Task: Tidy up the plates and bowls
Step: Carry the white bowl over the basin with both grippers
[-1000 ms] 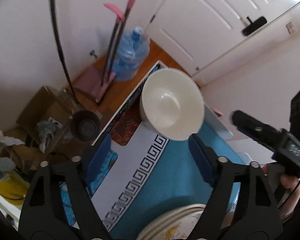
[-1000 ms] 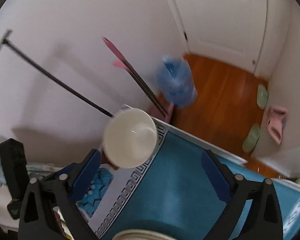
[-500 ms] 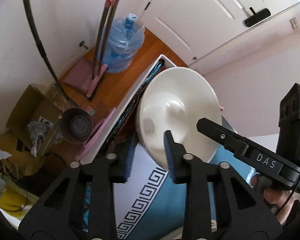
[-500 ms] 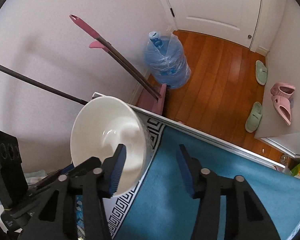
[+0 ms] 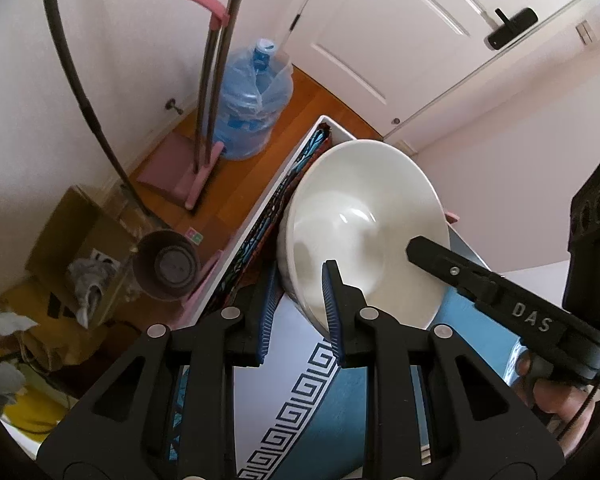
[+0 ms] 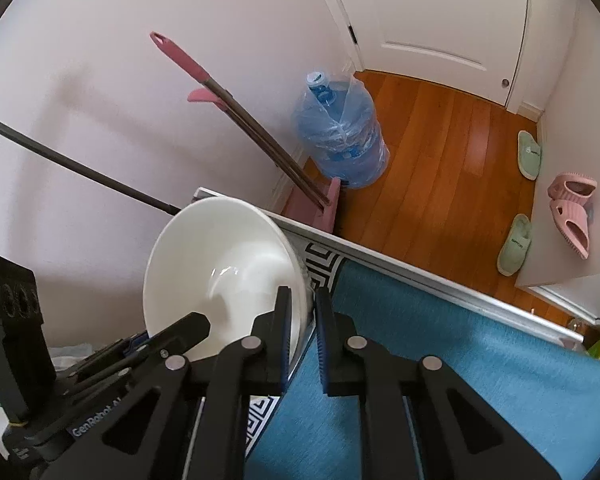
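Observation:
A white bowl stands on the table's blue cloth near its corner. My left gripper is shut on the near-left rim, one pad inside the bowl and one outside. From the other side my right gripper has its jaws closing on the bowl, the rim pinched between the pads. One of the right gripper's fingers reaches into the bowl in the left wrist view. A hand holds that gripper at the lower right.
Beyond the table edge lies wooden floor with a blue water jug, pink-handled cleaning tools, slippers, a dark bucket and a cardboard box. A white door is at the back.
Both grippers came down to the bowl and went from wide open to shut on its rim. The plates at the bottom edge have left the view.

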`<action>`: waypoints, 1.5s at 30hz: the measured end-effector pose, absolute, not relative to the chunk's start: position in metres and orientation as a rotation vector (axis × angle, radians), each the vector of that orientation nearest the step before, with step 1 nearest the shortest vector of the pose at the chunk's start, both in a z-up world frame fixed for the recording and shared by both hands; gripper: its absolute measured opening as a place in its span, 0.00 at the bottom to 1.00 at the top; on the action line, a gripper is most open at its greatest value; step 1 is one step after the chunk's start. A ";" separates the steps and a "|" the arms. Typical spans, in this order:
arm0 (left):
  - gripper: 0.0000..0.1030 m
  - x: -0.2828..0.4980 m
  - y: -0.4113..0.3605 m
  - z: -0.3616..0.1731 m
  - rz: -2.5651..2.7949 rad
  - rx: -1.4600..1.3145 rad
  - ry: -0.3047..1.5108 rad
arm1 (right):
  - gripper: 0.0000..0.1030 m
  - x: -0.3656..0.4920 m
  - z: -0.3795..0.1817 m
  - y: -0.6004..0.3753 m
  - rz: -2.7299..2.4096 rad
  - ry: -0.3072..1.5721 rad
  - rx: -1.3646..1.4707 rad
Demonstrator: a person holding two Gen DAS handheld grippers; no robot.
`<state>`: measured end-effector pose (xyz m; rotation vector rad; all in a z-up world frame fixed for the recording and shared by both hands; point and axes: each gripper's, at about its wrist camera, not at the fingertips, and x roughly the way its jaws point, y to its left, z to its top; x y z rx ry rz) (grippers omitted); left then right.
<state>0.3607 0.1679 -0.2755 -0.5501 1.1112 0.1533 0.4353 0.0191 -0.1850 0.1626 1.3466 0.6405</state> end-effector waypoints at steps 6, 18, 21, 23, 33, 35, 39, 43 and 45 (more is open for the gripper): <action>0.20 0.349 0.151 -0.255 0.128 -0.499 1.089 | 0.10 0.421 -0.163 0.004 0.620 1.289 0.169; 0.20 0.318 0.084 -0.207 0.021 -0.329 1.001 | 0.11 0.376 -0.123 -0.062 0.556 1.145 0.232; 0.20 0.307 0.053 -0.186 -0.026 -0.286 0.964 | 0.11 0.359 -0.106 -0.093 0.523 1.103 0.253; 0.20 0.298 0.028 -0.172 -0.067 -0.261 0.942 | 0.11 0.347 -0.094 -0.116 0.499 1.075 0.272; 0.20 0.241 -0.124 -0.140 -0.272 -0.183 0.910 | 0.11 0.259 -0.052 -0.268 0.334 0.986 0.343; 0.20 0.229 -0.155 -0.143 -0.306 -0.175 0.924 | 0.11 0.242 -0.051 -0.298 0.302 0.988 0.346; 0.20 0.206 -0.204 -0.160 -0.355 -0.177 0.975 | 0.11 0.214 -0.059 -0.345 0.260 1.005 0.353; 0.20 0.188 -0.239 -0.183 -0.364 -0.168 1.027 | 0.11 0.193 -0.078 -0.376 0.234 1.043 0.363; 0.20 0.181 -0.251 -0.194 -0.362 -0.157 1.052 | 0.11 0.184 -0.091 -0.390 0.227 1.065 0.369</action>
